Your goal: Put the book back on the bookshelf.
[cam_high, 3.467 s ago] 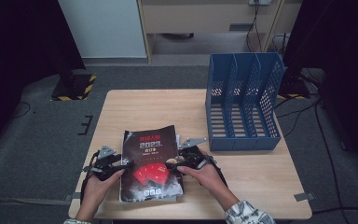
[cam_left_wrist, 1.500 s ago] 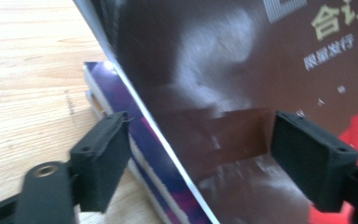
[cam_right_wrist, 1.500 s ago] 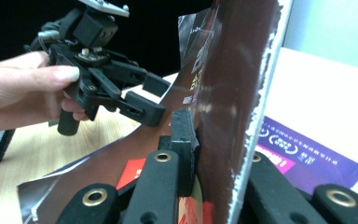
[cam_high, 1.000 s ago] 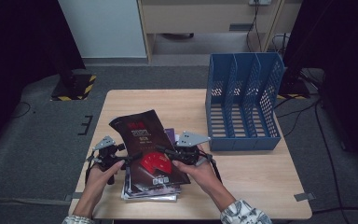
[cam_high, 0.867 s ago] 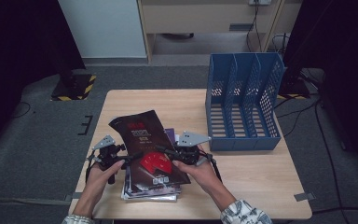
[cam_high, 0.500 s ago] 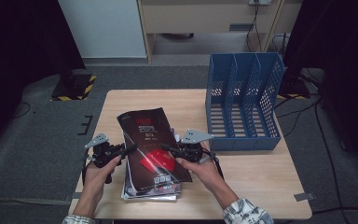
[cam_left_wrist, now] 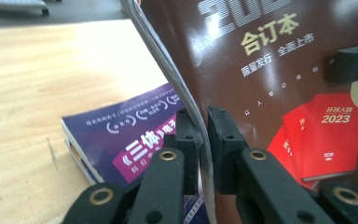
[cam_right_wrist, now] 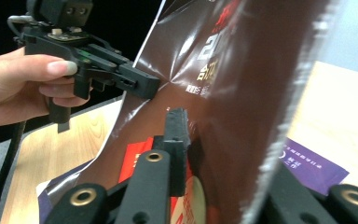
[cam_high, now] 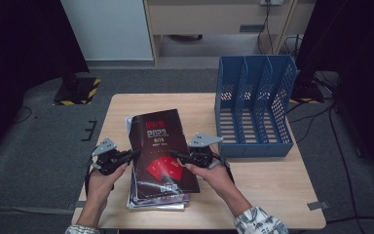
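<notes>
A dark brown magazine (cam_high: 158, 141) with "2023" and red booklets on its cover is held above a stack of magazines (cam_high: 156, 201) on the wooden table (cam_high: 272, 185). My left gripper (cam_high: 136, 153) is shut on its left edge; in the left gripper view the jaws (cam_left_wrist: 204, 135) pinch the page edges of the magazine (cam_left_wrist: 279, 70). My right gripper (cam_high: 172, 154) is shut on the right edge. In the right gripper view one finger (cam_right_wrist: 175, 135) presses the cover (cam_right_wrist: 242, 70), with the other hidden behind it. The left gripper (cam_right_wrist: 137, 81) shows there too, in a hand.
A blue file rack (cam_high: 253, 112) with three slots stands on the table's right rear, close to the right hand. A purple-covered book (cam_left_wrist: 121, 135) tops the stack under the lifted magazine. Bare tabletop lies at the right front and at the rear left.
Both grippers have lifted the top magazine off the stack. Over the last second its upper edge has swung right, from a leftward tilt to nearly square with the stack.
</notes>
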A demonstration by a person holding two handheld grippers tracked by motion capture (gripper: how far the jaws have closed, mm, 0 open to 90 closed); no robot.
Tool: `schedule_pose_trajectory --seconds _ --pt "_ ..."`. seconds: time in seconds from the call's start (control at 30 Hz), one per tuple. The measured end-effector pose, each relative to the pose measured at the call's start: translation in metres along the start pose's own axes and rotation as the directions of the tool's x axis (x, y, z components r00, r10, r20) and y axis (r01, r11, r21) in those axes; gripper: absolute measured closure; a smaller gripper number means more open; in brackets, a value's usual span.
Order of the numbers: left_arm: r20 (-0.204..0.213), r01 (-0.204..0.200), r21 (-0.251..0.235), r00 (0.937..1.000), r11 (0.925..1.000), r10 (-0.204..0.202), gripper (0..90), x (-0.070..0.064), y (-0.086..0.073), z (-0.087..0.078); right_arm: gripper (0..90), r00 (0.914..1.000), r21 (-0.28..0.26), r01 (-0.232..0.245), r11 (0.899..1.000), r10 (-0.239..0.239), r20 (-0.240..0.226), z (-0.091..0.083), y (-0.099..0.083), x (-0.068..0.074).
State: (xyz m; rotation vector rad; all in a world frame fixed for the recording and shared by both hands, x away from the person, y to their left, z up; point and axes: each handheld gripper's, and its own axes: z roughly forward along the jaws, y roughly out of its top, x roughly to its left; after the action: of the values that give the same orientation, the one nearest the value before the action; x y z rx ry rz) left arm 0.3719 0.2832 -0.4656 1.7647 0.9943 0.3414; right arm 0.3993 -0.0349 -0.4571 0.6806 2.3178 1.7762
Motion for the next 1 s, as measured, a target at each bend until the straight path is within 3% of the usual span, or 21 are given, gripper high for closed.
schedule_pose_trajectory --seconds 0.13,0.2,0.43,0.53,0.6,0.87,0.97,1.0 --pt "-0.013 -0.004 -0.003 0.9999 1.0000 0.004 85.5 0.001 0.000 -0.002 75.0 0.9999 0.012 0.010 1.000 -0.010 -0.002 0.003 0.001 0.001" --pt "-0.021 0.000 -0.028 0.9998 0.9996 0.000 86.3 0.002 0.002 -0.004 73.5 0.9999 0.013 0.008 1.000 -0.008 -0.009 0.004 0.001 0.001" --pt "-0.050 -0.058 -0.055 0.9972 0.9968 0.055 87.1 -0.003 0.009 -0.009 65.7 1.0000 0.022 0.003 1.000 -0.003 0.008 0.008 0.003 -0.002" --pt "-0.059 -0.070 -0.065 0.9961 0.9954 0.066 87.1 -0.004 0.011 -0.009 68.2 1.0000 0.018 -0.006 1.000 0.006 0.008 0.008 0.004 -0.005" --pt "-0.062 -0.065 -0.080 0.9963 0.9947 0.060 87.2 -0.004 0.014 -0.010 74.5 0.9996 0.009 0.006 1.000 -0.006 0.028 0.008 0.006 -0.006" --pt "-0.098 -0.117 -0.172 0.9899 0.9781 0.102 87.1 -0.011 0.040 -0.021 79.5 0.9956 -0.054 0.072 0.996 -0.069 0.064 0.006 0.033 -0.013" --pt "-0.126 -0.140 -0.211 0.9853 0.9674 0.115 87.1 -0.012 0.047 -0.025 82.7 0.9868 -0.067 0.137 0.988 -0.131 0.095 0.010 0.042 -0.008" --pt "-0.130 -0.140 -0.214 0.9849 0.9667 0.114 87.1 -0.012 0.047 -0.026 82.7 0.9868 -0.067 0.137 0.988 -0.131 0.095 0.010 0.042 -0.008"
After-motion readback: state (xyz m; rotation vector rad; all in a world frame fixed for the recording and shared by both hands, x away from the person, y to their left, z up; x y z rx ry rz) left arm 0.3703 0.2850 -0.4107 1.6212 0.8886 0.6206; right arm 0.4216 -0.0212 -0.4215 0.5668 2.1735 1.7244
